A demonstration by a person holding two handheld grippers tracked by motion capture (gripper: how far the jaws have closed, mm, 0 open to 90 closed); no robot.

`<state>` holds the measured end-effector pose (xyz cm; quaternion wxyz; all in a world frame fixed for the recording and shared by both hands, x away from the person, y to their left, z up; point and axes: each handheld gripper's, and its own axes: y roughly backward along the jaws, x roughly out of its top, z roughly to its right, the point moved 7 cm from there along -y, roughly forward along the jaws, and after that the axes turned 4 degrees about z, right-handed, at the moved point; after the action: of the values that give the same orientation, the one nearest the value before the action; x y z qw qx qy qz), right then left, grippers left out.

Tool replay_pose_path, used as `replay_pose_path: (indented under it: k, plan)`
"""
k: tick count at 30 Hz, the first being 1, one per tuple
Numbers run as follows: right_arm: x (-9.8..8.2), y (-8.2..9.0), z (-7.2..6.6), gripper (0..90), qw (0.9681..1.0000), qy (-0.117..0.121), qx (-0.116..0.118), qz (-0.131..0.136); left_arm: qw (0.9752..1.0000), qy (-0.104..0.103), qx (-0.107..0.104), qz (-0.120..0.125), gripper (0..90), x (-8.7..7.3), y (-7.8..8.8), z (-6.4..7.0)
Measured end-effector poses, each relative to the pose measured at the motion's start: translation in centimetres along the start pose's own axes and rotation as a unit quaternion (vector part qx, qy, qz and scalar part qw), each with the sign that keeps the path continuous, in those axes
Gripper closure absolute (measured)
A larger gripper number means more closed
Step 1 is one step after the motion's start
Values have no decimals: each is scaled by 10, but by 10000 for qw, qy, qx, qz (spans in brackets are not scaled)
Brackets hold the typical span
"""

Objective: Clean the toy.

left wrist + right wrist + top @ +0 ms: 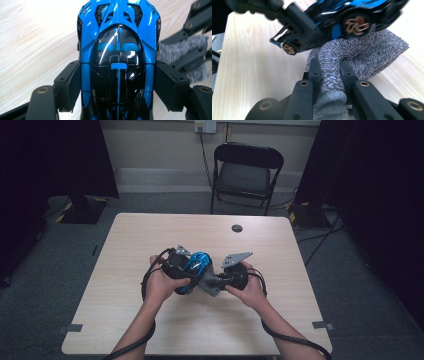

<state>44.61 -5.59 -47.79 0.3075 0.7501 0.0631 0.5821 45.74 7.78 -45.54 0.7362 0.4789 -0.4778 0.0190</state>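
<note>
A glossy blue and black toy car sits between the jaws of my left gripper, whose pads press on both of its sides. In the high view the car is held just above the middle of the wooden table. My right gripper is shut on a bunched grey cloth, and the cloth lies against the underside of the car by a wheel. The high view shows the cloth between the two hands, with the right gripper to the right of the car.
A small dark round mark sits near the table's far edge. A black folding chair stands beyond the table. Dark stands and cables lie on the floor at both sides.
</note>
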Motion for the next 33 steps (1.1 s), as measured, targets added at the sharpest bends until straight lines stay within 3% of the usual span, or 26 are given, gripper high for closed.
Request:
replay_pose_path:
  k: [6, 24, 29, 33]
  plan:
    - [-4, -6, -7, 762, 9999, 47, 99, -27, 10000, -51, 10, -19, 281, 5, -2, 1]
    - [-11, -26, -36, 761, 9984, 120, 548, -23, 9998, 120, -32, 143, 281, 20, -5, -1]
    - [-14, -30, -47, 758, 9971, 166, 746, -47, 9996, 193, 55, 175, 281, 21, -5, -8]
    - [-20, -26, -45, 755, 9971, 256, 684, -197, 9994, 232, 167, 188, 281, 19, -1, -16]
